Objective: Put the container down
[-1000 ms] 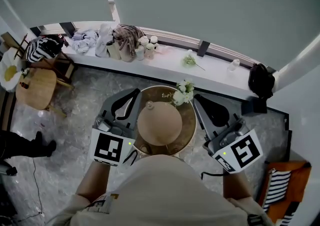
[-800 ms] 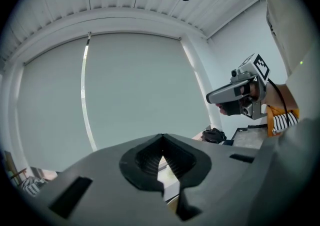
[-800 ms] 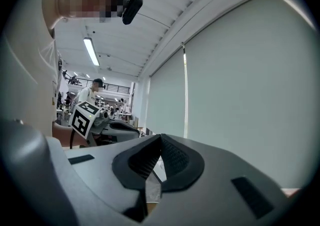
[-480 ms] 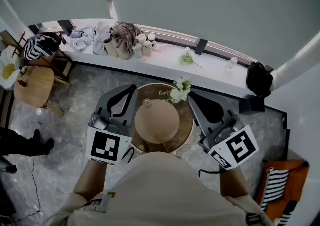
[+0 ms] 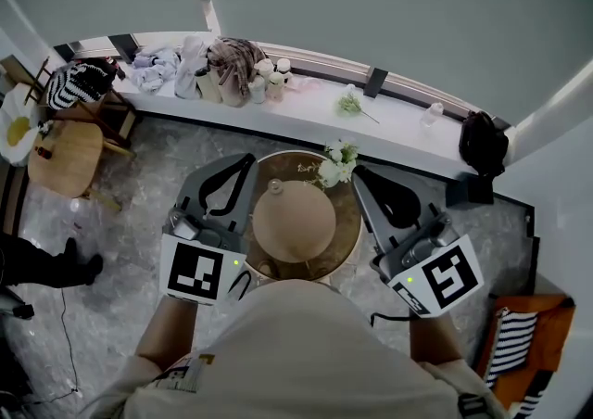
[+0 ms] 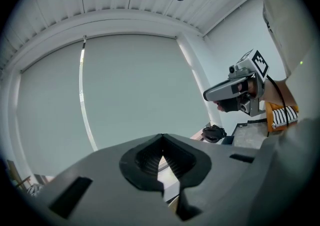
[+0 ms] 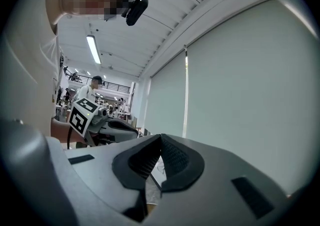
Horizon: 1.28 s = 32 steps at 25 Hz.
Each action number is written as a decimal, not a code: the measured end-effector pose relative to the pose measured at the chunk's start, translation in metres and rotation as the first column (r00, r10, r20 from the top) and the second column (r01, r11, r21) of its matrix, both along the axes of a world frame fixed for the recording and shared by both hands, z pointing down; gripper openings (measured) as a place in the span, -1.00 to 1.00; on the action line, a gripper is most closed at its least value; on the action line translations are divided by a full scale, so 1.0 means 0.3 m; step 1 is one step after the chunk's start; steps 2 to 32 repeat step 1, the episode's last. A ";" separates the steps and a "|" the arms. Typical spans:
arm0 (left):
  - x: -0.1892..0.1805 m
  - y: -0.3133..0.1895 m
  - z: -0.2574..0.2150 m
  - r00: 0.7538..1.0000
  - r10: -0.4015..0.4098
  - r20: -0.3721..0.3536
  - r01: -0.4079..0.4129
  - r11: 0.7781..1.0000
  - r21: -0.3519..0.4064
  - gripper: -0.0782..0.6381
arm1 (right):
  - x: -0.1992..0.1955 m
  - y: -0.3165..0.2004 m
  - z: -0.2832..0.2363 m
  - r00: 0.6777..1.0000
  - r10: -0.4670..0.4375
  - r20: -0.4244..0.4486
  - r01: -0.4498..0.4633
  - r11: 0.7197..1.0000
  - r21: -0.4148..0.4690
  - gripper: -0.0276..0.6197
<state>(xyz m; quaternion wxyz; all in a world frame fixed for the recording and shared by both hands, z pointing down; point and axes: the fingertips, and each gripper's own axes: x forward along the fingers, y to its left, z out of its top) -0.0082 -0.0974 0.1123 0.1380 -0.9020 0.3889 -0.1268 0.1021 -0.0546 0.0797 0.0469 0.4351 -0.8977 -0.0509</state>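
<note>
While container [image 5: 295,222] rests on table [image 5: 349,210], floor [image 5: 130,195] looks marble.

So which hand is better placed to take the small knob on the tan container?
Left, probably. The left tool has its tip nearer the knob of the tan container, with nothing between. The white flowers stand beside the right tool. Both tools are shut and empty.

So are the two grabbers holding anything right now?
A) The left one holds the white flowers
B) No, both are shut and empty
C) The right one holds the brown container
B: the left gripper and the right gripper each show their jaws pressed together with nothing between them, while the brown container sits on the round table between them.
</note>
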 end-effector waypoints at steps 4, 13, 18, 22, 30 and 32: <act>0.001 0.003 -0.002 1.000 0.001 -0.001 -0.001 1.000 0.001 -0.76 | -0.002 0.003 0.000 1.000 -0.002 -0.002 0.002 1.000 0.000 -0.89; 0.001 0.003 -0.002 1.000 0.001 -0.001 -0.001 1.000 0.001 -0.76 | -0.002 0.003 0.000 1.000 -0.002 -0.002 0.002 1.000 0.000 -0.89; 0.001 0.003 -0.002 1.000 0.001 -0.001 -0.001 1.000 0.001 -0.76 | -0.002 0.003 0.000 1.000 -0.002 -0.002 0.002 1.000 0.000 -0.89; 0.001 0.003 -0.002 1.000 0.001 -0.001 -0.001 1.000 0.001 -0.76 | -0.002 0.003 0.000 1.000 -0.002 -0.002 0.002 1.000 0.000 -0.89; 0.001 0.003 -0.002 1.000 0.001 -0.001 -0.001 1.000 0.001 -0.76 | -0.002 0.003 0.000 1.000 -0.002 -0.002 0.002 1.000 0.000 -0.89; 0.001 0.003 -0.002 1.000 0.001 -0.001 -0.001 1.000 0.001 -0.76 | -0.002 0.003 0.000 1.000 -0.002 -0.002 0.002 1.000 0.000 -0.89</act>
